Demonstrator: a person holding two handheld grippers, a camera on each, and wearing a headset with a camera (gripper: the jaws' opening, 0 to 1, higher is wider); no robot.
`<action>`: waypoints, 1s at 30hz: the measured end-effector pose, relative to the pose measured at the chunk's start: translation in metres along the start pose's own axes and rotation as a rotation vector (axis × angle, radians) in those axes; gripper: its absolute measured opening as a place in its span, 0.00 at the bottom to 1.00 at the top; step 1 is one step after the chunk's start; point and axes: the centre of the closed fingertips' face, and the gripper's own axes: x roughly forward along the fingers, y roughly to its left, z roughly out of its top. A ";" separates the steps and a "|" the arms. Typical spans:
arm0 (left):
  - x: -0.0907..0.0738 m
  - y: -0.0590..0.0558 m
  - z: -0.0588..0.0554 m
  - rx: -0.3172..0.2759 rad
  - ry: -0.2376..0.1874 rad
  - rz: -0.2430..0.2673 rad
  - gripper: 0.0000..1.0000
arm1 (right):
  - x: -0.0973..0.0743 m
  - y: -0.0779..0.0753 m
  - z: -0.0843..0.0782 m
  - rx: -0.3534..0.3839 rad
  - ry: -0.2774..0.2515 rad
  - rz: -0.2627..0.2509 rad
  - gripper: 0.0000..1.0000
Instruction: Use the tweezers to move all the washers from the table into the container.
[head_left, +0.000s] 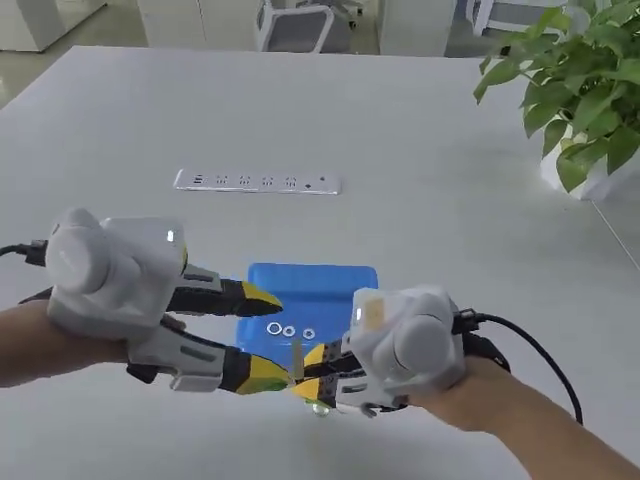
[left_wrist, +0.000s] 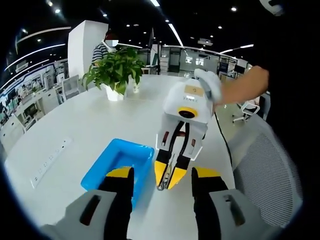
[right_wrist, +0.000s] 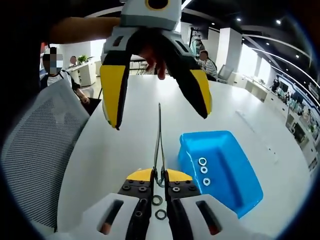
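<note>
While the right gripper (right_wrist: 159, 176) sits near me, low and right of centre in the head view, I log its jaws as pressed together on the tweezers (right_wrist: 159, 140). It grips them at the handle end, so the thin arms run away from it toward the left gripper (head_left: 272, 337). The tweezer arms read as one narrow line, and I cannot tell whether anything sits at their tip. The left gripper comes in from the left with its jaws spread wide. In the head view, one yellow tip lies over the left edge of the container (head_left: 312, 280). The other is nearer to me, close beside the right gripper's tips; whether they touch I cannot tell. The container is a shallow blue tray resting on the white table (head_left: 420, 170), just beyond both grippers. In the right gripper view it lies just to the right of the tweezers. Three washers (head_left: 289, 331) lie in a short row on its floor, toward its near side. Two more washers (right_wrist: 157, 200) lie on the table beneath the right gripper's jaws, one just behind the other, on the near side of the container. A white power strip (head_left: 257, 182) lies flat farther back, well apart from the container. A potted plant (head_left: 580, 90) stands at the far right.
</note>
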 end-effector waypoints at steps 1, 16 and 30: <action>-0.002 -0.001 0.000 -0.002 -0.005 0.006 0.56 | -0.001 -0.001 0.002 -0.002 0.000 0.000 0.09; -0.023 0.000 -0.014 -0.031 0.019 0.086 0.83 | -0.021 -0.014 0.032 -0.035 -0.027 -0.014 0.09; -0.028 0.003 -0.016 -0.063 0.010 0.122 0.99 | -0.031 -0.039 0.047 -0.072 -0.061 -0.021 0.09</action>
